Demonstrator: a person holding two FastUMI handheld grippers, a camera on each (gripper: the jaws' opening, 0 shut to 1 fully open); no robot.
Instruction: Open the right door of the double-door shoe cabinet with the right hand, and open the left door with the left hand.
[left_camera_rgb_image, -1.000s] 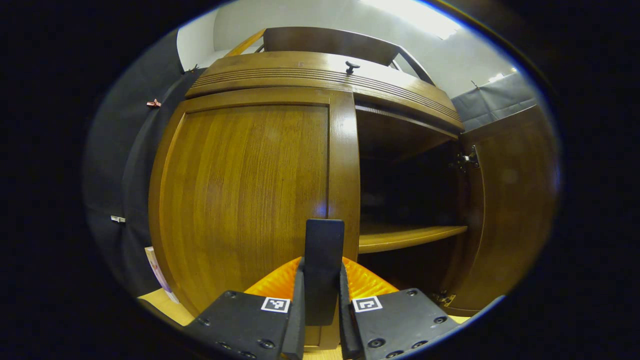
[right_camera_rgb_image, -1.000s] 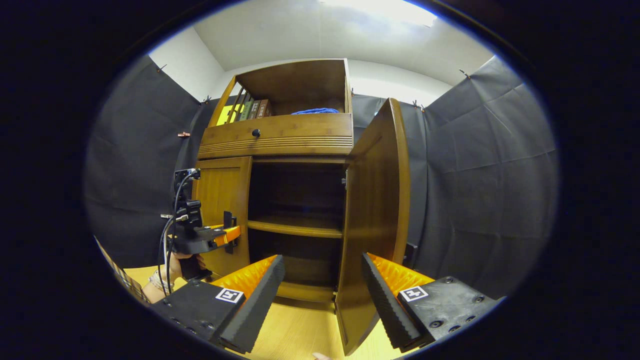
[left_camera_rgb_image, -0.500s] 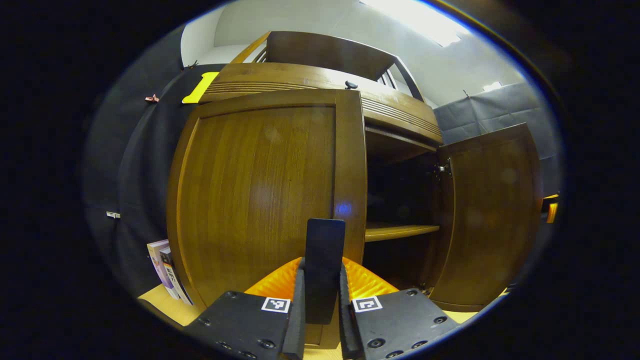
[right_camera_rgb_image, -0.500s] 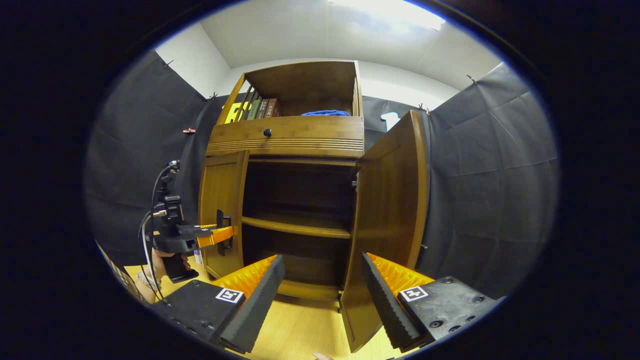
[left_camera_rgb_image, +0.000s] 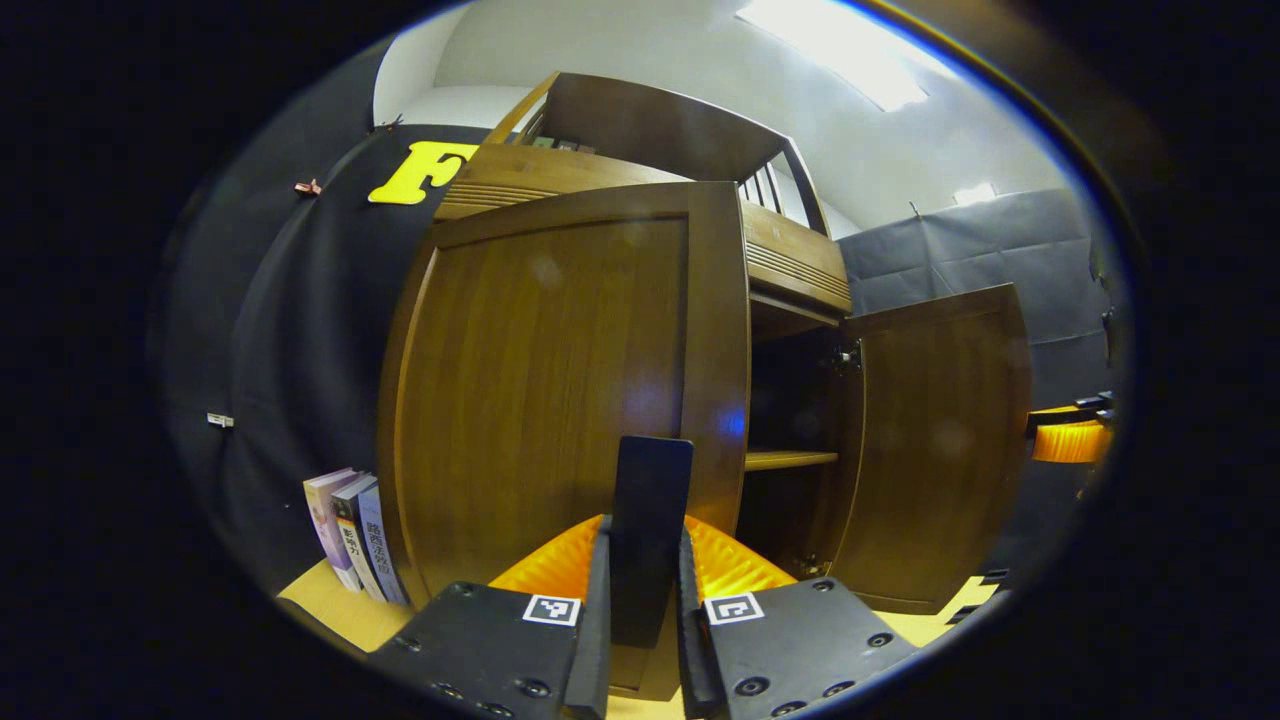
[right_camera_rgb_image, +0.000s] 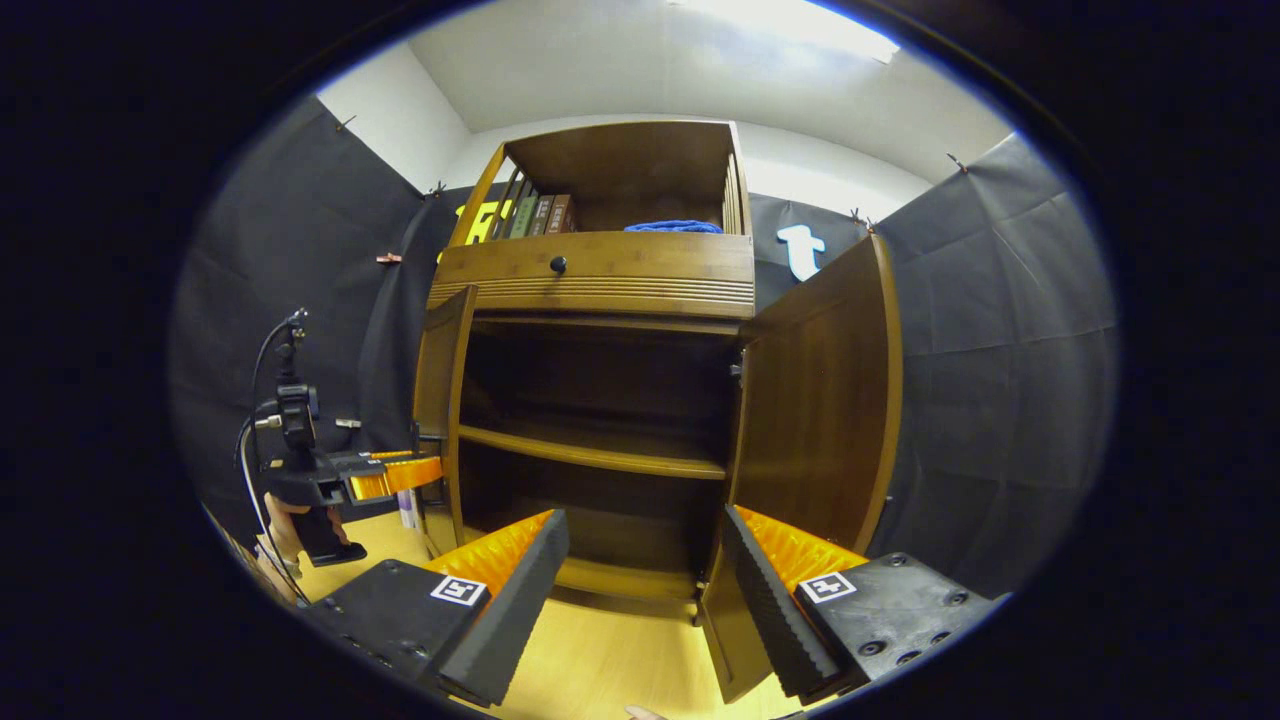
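Black cloth walls and a pale wooden floor (right_camera_rgb_image: 600, 670) surround a tall brown wooden shoe cabinet (right_camera_rgb_image: 600, 275) under a bright ceiling light.

From the left gripper view, the left gripper (left_camera_rgb_image: 641, 580) has its two dark fingers pressed together on a black upright handle (left_camera_rgb_image: 650, 530) at the free edge of the left door (left_camera_rgb_image: 560, 380). That door is swung partway out from the cabinet, its wood panel facing the camera. In the right gripper view, the same gripper (right_camera_rgb_image: 400, 475) appears at the left, orange and black with cables rising from it, held by a hand (right_camera_rgb_image: 280, 515) and meeting the edge of the left door (right_camera_rgb_image: 440, 400).

The right gripper (right_camera_rgb_image: 645, 590) has its fingers well apart, touching nothing, with orange ridged backs and dark foam faces. It hovers low over the floor in front of the open cabinet.

The right door (right_camera_rgb_image: 820, 400) stands wide open, swung out to the right. Between the two doors the dark inside shows one shelf (right_camera_rgb_image: 600, 455) across the middle.

Above the doors is a drawer front with a small dark knob (right_camera_rgb_image: 558, 264). An open compartment on top holds a row of books (right_camera_rgb_image: 535, 215) and a folded blue cloth (right_camera_rgb_image: 672, 226). More books (left_camera_rgb_image: 350, 535) stand on the floor beside the cabinet's left side.
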